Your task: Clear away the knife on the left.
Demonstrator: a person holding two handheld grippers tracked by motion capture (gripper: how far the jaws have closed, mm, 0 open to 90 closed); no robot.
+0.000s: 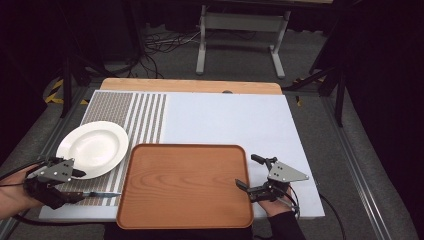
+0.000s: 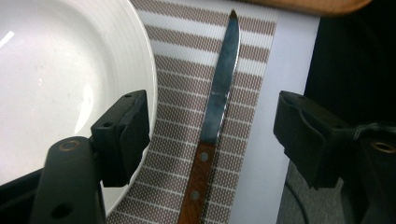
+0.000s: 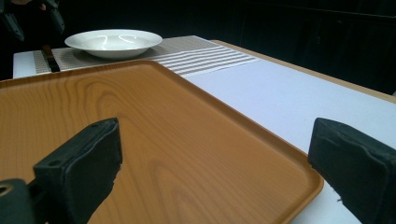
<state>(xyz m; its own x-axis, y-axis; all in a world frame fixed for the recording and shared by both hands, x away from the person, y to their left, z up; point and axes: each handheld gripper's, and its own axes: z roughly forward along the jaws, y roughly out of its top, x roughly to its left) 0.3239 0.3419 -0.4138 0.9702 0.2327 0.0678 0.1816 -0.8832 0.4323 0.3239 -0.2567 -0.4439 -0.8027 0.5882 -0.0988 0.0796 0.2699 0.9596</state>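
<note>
With the rectangular wooden tray [image 1: 185, 185] as landmark, the left gripper [image 1: 75, 186] sits just off its left edge, jaws spread wide, while the right gripper [image 1: 248, 172] straddles its right edge, jaws likewise spread.

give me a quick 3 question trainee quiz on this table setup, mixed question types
1. True or false: the knife lies on the wooden tray.
2. Which gripper has the knife between its open jaws? A) left gripper B) right gripper
3. Fill in: the white plate sits on the striped ____.

Key: 1 false, it lies on the placemat beside the plate. 2 A. 3 placemat.
</note>
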